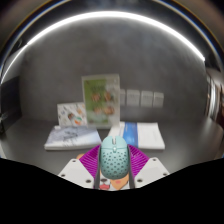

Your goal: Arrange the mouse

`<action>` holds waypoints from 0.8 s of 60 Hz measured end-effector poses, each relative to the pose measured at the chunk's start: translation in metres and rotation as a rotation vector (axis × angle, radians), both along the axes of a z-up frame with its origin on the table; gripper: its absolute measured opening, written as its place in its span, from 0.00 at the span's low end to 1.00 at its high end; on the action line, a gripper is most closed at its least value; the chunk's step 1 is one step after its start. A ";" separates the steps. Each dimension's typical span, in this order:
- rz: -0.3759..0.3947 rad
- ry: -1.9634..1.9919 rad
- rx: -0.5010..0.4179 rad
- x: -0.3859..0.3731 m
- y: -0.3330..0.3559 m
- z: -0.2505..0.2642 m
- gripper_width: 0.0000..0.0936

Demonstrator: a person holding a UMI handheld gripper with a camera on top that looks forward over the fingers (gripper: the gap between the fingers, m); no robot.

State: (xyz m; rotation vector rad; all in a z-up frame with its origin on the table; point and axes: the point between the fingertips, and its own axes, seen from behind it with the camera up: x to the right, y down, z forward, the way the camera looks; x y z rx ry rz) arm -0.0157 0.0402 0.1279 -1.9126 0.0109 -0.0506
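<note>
A pale mint-green mouse (115, 159) with a perforated shell sits between my gripper's (114, 165) two fingers. The magenta pads (90, 159) press against both of its sides, so the gripper is shut on it. The mouse points forward, away from the camera, and its rear end overlaps a printed picture on the surface below the fingers. I cannot tell whether it rests on the surface or is lifted off it.
Ahead lies a grey table (180, 140). A printed booklet (72, 129) lies left of the mouse, a white box (148, 133) right of it. An illustrated card (101, 99) stands upright against the grey wall, with small white cards (145, 98) beside it.
</note>
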 end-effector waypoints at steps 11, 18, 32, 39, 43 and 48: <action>0.011 0.041 -0.226 -0.010 0.004 -0.114 0.42; -0.012 0.049 -0.261 -0.015 0.004 -0.132 0.43; -0.029 0.040 -0.281 -0.019 -0.004 -0.132 0.78; -0.033 0.121 -0.273 -0.038 -0.046 -0.109 0.90; -0.028 0.130 -0.269 -0.048 -0.077 -0.099 0.90; -0.038 0.112 -0.277 -0.051 -0.118 -0.093 0.91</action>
